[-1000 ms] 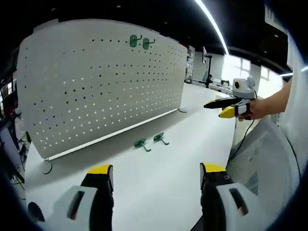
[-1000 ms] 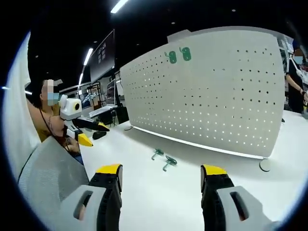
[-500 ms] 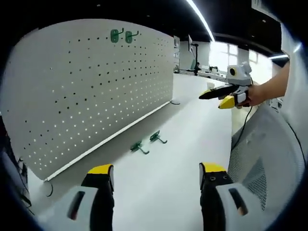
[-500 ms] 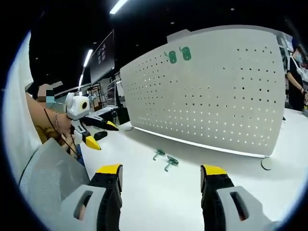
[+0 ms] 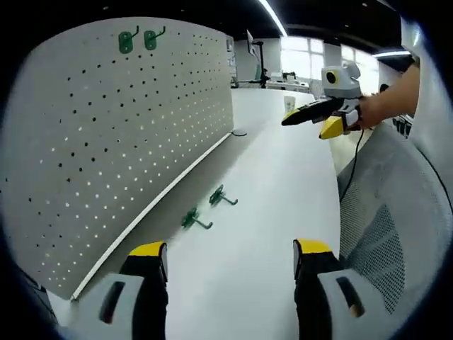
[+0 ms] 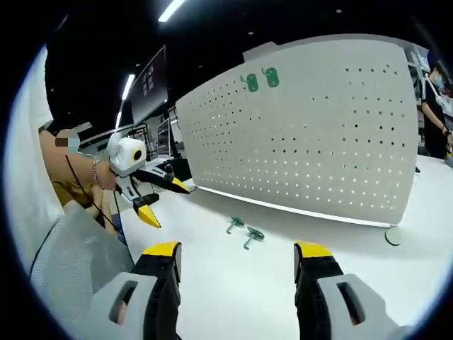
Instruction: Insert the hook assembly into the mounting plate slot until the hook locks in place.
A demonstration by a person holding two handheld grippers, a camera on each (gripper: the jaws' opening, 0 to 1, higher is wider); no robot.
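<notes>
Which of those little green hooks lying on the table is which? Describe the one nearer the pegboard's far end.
Start at the big white pegboard standing on the table. Two green hooks lie in front of its base. The one meant lies farther from the left gripper's yellow-tipped fingers than its twin.

Open white tabletop (image 5: pixel 269 212) lies ahead of both grippers; two green hooks (image 5: pixel 205 209) lie at 11 o'clock, the upright pegboard (image 5: pixel 106 134) walls off 10 o'clock, a mesh chair back (image 5: pixel 386 241) crowds 3 o'clock.
</notes>
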